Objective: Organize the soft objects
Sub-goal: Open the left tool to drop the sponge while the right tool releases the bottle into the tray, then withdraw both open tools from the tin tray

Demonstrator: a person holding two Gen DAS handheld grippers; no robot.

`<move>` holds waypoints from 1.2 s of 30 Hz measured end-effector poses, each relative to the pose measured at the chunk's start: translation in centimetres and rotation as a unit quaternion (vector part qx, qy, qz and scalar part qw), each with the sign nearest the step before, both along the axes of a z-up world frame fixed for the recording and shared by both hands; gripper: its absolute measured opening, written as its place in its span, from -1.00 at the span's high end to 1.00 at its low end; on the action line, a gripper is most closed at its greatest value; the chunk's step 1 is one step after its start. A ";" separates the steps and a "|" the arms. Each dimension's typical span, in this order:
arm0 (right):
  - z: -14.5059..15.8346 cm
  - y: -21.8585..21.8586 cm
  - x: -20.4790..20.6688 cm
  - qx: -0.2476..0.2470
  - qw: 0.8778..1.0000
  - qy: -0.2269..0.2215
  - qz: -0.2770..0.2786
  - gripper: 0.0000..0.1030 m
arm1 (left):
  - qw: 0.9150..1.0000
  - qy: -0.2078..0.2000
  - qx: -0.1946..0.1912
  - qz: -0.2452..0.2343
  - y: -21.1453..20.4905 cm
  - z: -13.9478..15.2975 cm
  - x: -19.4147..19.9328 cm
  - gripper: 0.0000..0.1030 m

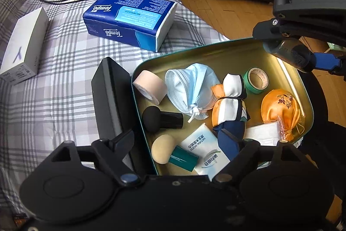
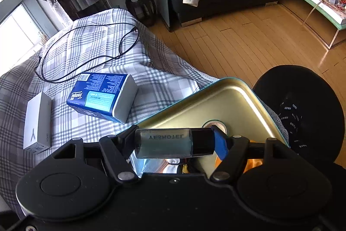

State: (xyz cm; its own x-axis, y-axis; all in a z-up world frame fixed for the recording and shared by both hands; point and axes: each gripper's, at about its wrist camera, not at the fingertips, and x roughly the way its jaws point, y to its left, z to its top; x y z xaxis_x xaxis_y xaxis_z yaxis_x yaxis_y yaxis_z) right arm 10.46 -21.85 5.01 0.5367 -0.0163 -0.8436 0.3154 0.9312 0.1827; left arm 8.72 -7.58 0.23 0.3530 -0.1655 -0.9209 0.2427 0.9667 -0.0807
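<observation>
Over the gold-lined tin (image 1: 216, 51) on the bed, the right claw (image 2: 175, 142) clamps a small bottle (image 2: 164, 142) for packing; the left claw (image 1: 183, 142) gapes empty.

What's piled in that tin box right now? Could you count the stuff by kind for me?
In the tin:
Tape rolls: 2, beige and green
Sponge applicators: 2, black and tan
Face masks: 1
Tied scarf bundles: 1
Orange satin pouches: 1
Tissue packs: 1
Clear zip bags: 1
Total: 9
</observation>
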 end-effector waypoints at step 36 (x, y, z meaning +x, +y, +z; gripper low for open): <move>1.6 3.4 -7.7 -0.060 0.995 -0.060 0.044 -0.47 | 0.984 -0.099 0.037 0.141 6.6 4.3 -8.6 -0.99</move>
